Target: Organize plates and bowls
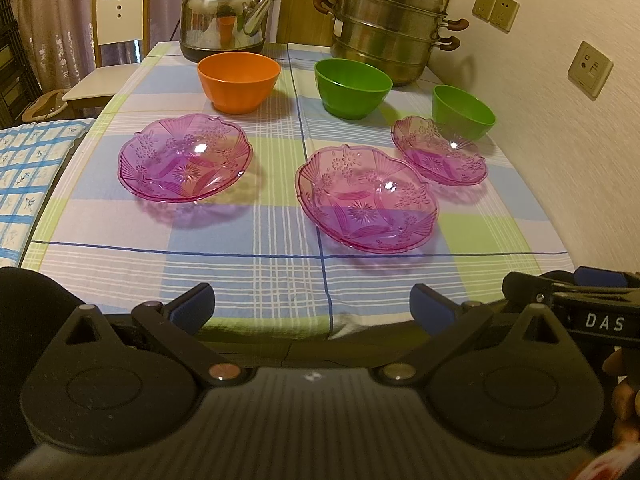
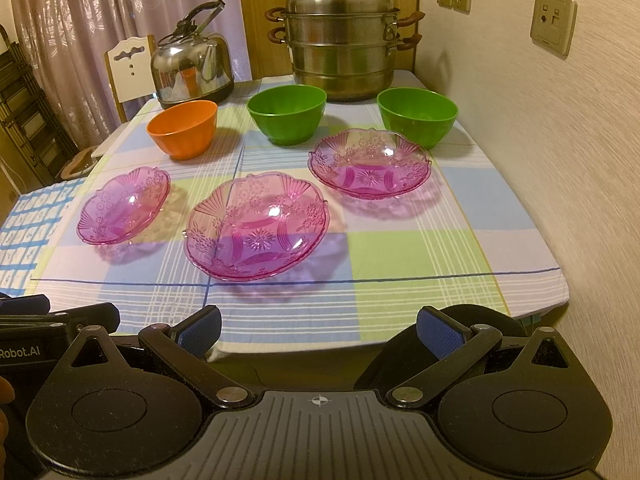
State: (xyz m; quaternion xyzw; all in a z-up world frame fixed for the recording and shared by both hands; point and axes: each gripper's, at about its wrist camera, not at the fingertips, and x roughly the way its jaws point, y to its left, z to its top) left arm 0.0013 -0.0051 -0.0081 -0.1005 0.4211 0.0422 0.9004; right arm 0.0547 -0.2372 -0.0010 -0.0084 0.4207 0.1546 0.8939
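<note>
Both grippers hang at the near edge of the tabletop [image 1: 280,276], spread wide and empty: the left gripper [image 1: 312,304] and the right gripper [image 2: 320,332] each show their blue pads well apart with nothing between them. Nothing has been stacked yet, so the step in hand looks like the 1st pick.

A sound way to begin is with the plates, since they lie nearest. The middle plate [image 2: 256,226] sits closest to the right gripper; taking it by its near scalloped rim, with 1 finger under the lip and 1 over it, should hold better than pinching across the shallow dish. The clear plastic is probably light and slippery, so a firm closure and a low lift onto a neighbour seems wise. The left plate [image 1: 186,158] suits the left gripper, and the right plate [image 2: 370,164] lies farther off, just in front of the right green bowl [image 2: 418,120].

For the bowls, grip the wall at the rim and lower each one upright into the next.

Count: 3 pink plates in the near row; 3 bowls in the far row, namely 1 orange bowl [image 2: 184,128] on the left and 2 green, the middle green bowl [image 2: 286,112] among them. Behind stand 1 kettle [image 2: 192,68] and 1 steamer pot [image 2: 344,40].
</note>
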